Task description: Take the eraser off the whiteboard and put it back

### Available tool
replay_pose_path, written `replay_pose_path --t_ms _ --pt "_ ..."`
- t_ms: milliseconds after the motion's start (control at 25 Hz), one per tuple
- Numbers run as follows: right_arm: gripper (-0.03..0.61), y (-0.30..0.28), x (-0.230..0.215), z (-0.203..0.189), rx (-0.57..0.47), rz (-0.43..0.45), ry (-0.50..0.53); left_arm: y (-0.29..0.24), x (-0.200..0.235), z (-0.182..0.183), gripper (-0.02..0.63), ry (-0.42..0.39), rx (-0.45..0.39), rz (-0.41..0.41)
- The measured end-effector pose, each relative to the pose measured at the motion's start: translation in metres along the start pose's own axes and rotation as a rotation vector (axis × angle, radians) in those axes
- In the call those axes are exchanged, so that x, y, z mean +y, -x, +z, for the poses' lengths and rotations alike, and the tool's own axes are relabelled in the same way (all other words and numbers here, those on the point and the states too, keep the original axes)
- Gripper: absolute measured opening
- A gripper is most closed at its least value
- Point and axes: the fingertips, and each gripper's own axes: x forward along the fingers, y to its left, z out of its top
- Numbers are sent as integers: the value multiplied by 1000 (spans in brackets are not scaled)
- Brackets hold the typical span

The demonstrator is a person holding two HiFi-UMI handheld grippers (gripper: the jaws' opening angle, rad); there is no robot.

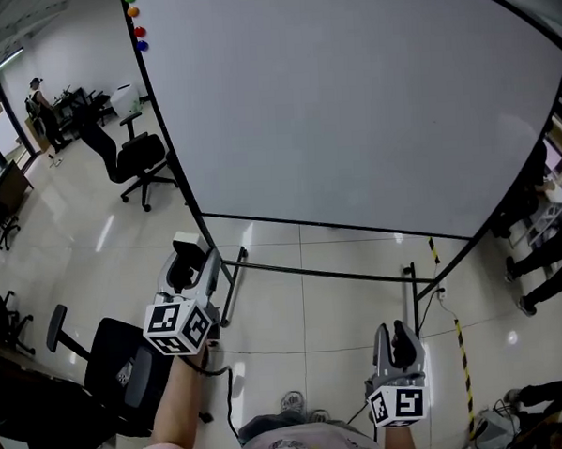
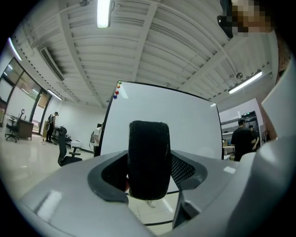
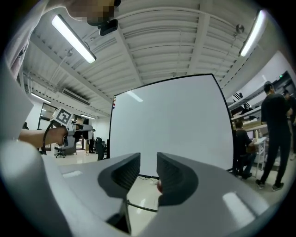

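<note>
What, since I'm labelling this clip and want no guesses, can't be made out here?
- eraser: left gripper view shows only its black felt end; the jaws gripping it hide the rest.
- whiteboard: head view's top edge cuts off its top.
- coloured dots at its corner: head view, too small to identify.
- person far left: head view, too small for detail.

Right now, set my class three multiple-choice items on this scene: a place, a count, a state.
1. Where on the whiteboard are the magnets? A top left corner; B bottom edge; C centre.
2. How many magnets? A two; B four; C seven.
3. The left gripper is: A open, empty; B shut on the eraser; C shut on a marker.
Key: 1 A, they cluster at that corner; 2 B, green, orange, red, blue; 3 B, the black eraser sits clamped between its jaws.
</note>
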Motion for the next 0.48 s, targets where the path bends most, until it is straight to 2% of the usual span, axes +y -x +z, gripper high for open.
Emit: replay_pose_path --t_ms 280,480 --pt "115 49 -25 1 -13 23 -44 140 -41 -3 270 -3 24 123" --pt "114 82 -41 14 -45 -6 -68 235 -59 2 270 4 20 181"
